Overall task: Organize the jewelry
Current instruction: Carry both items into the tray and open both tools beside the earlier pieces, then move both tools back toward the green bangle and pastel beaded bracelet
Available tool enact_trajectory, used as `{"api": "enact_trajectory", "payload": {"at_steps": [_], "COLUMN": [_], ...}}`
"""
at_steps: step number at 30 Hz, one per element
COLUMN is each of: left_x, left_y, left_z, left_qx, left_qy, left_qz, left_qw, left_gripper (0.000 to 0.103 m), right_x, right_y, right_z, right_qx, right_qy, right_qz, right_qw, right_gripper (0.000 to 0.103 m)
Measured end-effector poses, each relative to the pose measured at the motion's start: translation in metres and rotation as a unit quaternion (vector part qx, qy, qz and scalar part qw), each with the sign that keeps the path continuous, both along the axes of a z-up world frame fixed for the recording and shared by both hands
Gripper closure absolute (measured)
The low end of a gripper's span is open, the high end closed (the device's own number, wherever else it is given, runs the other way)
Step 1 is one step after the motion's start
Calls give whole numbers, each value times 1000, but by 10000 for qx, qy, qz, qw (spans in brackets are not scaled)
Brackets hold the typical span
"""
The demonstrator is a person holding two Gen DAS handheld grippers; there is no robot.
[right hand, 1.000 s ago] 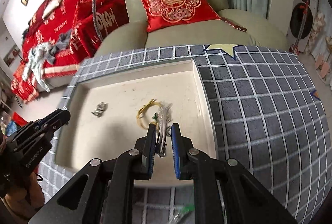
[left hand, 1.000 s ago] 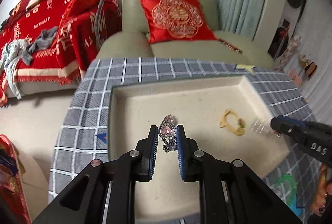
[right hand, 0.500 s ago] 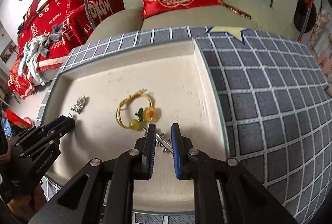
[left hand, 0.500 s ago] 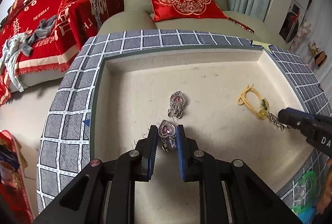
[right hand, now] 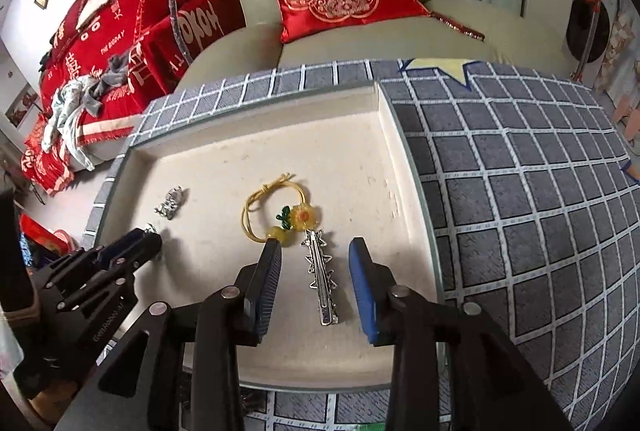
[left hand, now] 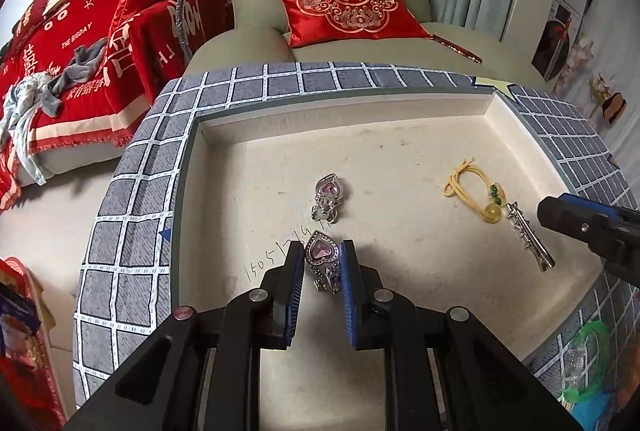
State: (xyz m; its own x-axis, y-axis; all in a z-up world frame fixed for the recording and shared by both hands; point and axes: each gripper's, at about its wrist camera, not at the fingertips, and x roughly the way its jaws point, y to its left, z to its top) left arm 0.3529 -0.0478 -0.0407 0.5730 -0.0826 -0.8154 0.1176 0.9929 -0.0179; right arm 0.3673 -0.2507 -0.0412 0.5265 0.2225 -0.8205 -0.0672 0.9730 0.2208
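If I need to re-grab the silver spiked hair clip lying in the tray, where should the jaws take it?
Grip the silver spiked hair clip across its narrow width, near the middle of its long bar, coming from above. It lies flat on the cream tray, lengthwise between the open right gripper, so the jaws already straddle it. Stay clear of the yellow cord sunflower charm at its far tip.

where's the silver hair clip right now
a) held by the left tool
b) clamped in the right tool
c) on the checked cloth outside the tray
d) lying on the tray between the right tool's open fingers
d: the hair clip lies flat on the tray, clear of both fingers of the right tool, whose jaws have just been opening.
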Motion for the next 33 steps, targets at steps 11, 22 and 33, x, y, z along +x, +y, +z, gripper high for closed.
{"api": "enact_trajectory", "payload": {"at_steps": [11, 22, 33], "left_x": [-6, -31, -66], "left_y": [2, 1, 6], "left_z": [18, 43, 64], "left_qx": [31, 36, 44], "left_qy": [-339, -654, -722], "left_qz": [79, -26, -174], "left_qw": [9994, 9978, 9972], "left_gripper": [0, 0, 0], "right_x": [-9, -31, -63], "right_y": [-2, -3, -2], "right_z": [12, 33, 63], "right_qx": [-7, 143, 112], "right_qy": [-86, -387, -673], "right_qz": [-70, -144, -111], "right_qw": [9999, 9990, 9976], "right_gripper": [64, 14, 0]}}
